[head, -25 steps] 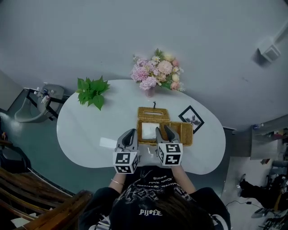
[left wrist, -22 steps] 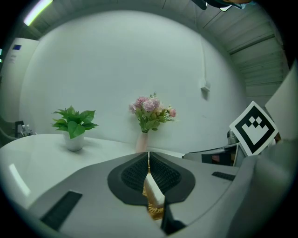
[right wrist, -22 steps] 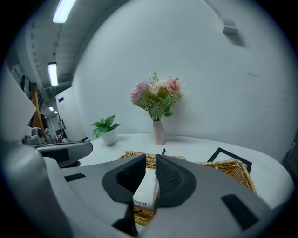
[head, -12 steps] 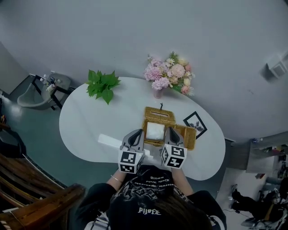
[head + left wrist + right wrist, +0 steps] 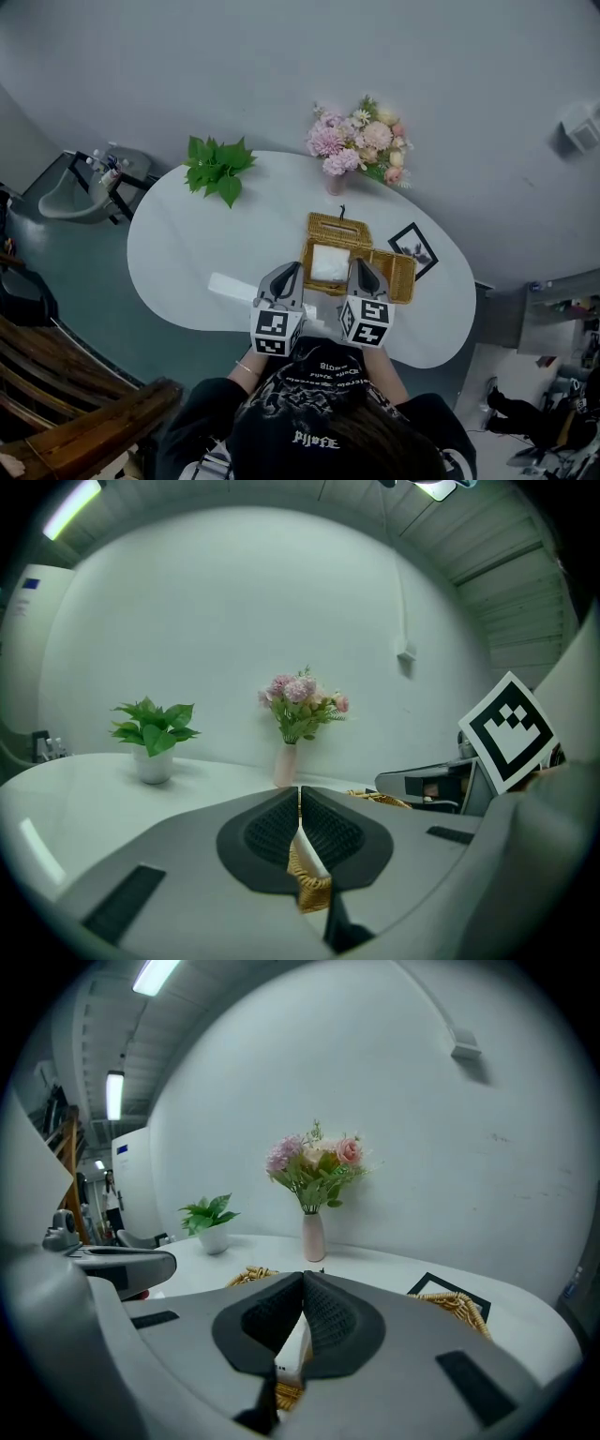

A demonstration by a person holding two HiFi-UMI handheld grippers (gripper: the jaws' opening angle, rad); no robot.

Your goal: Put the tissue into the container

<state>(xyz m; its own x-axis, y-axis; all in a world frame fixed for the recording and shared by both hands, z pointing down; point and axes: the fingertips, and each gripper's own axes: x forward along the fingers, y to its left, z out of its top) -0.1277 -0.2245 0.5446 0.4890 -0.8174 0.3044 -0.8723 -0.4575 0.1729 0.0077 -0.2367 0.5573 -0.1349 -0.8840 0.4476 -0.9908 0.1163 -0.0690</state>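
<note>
Grey ribbed fingers (image 5: 330, 1321) of the right gripper (image 5: 303, 1279) are now pressing together tip to tip, where a second ago they were standing apart over the basket (image 5: 403, 281). The left gripper (image 5: 300, 794) is sitting the same way, its fingers meeting along a thin seam. In the wedge below each pair, a sliver of the white tissue pack (image 5: 292, 1346) and some woven rim are showing. I cannot tell whether either pair is pinching the wrapper or only closing in front of it.

Moving outward, the head view is showing the pack lying inside the open wicker basket, at its left end, between the two grippers and just past their tips. What looks like the woven lid (image 5: 339, 228) is sitting behind the basket, touching it.

Judging from this, the tissue is already resting in its container. The closing is therefore more likely marking a last tuck or a finish than a fresh pick-up, and the lid is looking like the next concern. Flowers (image 5: 361, 141), a plant (image 5: 216, 164) and a picture frame (image 5: 416, 246) are standing farther back on the counter (image 5: 187, 253).
</note>
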